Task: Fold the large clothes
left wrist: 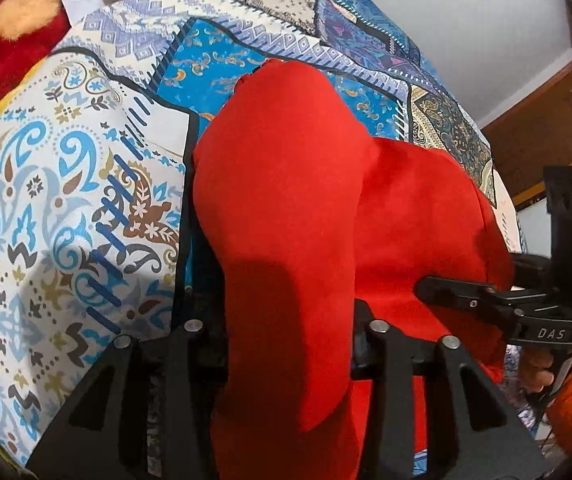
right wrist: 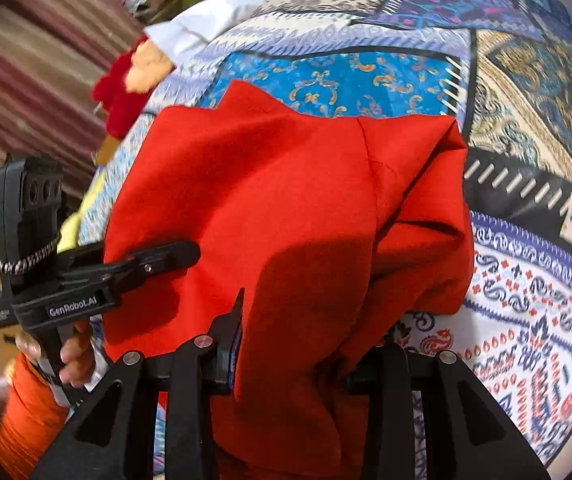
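A home bedroom: a bed under a patchwork-print bedspread (left wrist: pixel 86 184) fills the view ahead of the hand-held gripper. Beyond it lie a red plush blanket (left wrist: pixel 10 52), wooden cabinet doors (left wrist: pixel 545 120) and a striped curtain (right wrist: pixel 46 60).

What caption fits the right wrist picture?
Both tongs grip a red garment over a patterned bedspread.
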A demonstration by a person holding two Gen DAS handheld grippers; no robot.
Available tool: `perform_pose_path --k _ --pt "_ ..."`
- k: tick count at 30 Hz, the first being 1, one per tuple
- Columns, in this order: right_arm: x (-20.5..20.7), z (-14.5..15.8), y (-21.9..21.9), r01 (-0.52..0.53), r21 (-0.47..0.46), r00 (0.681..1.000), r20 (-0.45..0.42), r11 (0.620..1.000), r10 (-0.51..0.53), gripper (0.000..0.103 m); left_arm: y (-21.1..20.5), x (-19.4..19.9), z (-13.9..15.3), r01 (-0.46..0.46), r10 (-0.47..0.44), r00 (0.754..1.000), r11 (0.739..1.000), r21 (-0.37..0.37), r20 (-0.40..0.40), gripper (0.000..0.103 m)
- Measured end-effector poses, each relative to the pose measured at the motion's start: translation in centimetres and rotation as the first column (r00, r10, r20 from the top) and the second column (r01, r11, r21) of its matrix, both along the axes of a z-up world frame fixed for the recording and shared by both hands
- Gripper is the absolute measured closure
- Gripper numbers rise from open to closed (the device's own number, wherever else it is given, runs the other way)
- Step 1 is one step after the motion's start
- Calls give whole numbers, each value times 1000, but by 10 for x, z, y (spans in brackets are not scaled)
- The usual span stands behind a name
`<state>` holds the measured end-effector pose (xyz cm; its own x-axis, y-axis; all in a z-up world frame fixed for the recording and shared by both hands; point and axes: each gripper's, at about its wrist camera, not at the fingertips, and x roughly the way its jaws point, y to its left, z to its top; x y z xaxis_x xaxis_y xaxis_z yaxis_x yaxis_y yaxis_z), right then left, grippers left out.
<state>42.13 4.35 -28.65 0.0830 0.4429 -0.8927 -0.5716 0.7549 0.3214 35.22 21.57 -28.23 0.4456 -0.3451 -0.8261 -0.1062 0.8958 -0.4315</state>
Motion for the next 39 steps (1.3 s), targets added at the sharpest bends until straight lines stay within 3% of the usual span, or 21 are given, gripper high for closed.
perform_pose_path --k 5,11,14,15,17,20,24,27,32,35,39 --pt "-13 12 -7 -63 -108 992 103 992 74 48 2 -11 14 -8 5 1000 993 114 22 49" --pt "-36 52 -31 -50 -155 956 279 987 92 45 -6 -33 49 -28 2 996 958 286 89 41" --pt "-56 66 -26 -80 -139 938 325 987 122 23 -17 -51 52 -14 -23 994 945 326 111 24" --pt "-60 65 -23 -86 -134 935 331 987 126 17 -21 -56 49 -9 -30 994 938 348 107 21" --pt "-69 57 -13 -103 -140 934 328 985 145 16 -29 -62 39 9 -45 995 923 385 86 21" --pt "-78 30 -2 -144 -223 941 271 964 203 16 -35 -67 20 26 -41 999 895 445 23 20" --pt "-84 7 -12 -157 -313 946 224 937 233 16 -24 -84 14 -24 15 1000 908 418 25 13" --pt "-87 16 -37 -129 -277 960 204 952 190 16 -21 -99 19 -38 30 999 903 427 25 13" --pt "-103 42 -73 -53 -235 965 239 970 111 16 -21 -122 49 -88 69 996 869 488 58 13" --pt "-118 74 -88 -12 -161 948 311 987 62 16 -24 -139 85 -145 88 986 863 484 138 13" --pt "-143 135 -102 25 -10 899 437 1000 -18 16 -39 -161 146 -217 83 955 850 480 285 13"
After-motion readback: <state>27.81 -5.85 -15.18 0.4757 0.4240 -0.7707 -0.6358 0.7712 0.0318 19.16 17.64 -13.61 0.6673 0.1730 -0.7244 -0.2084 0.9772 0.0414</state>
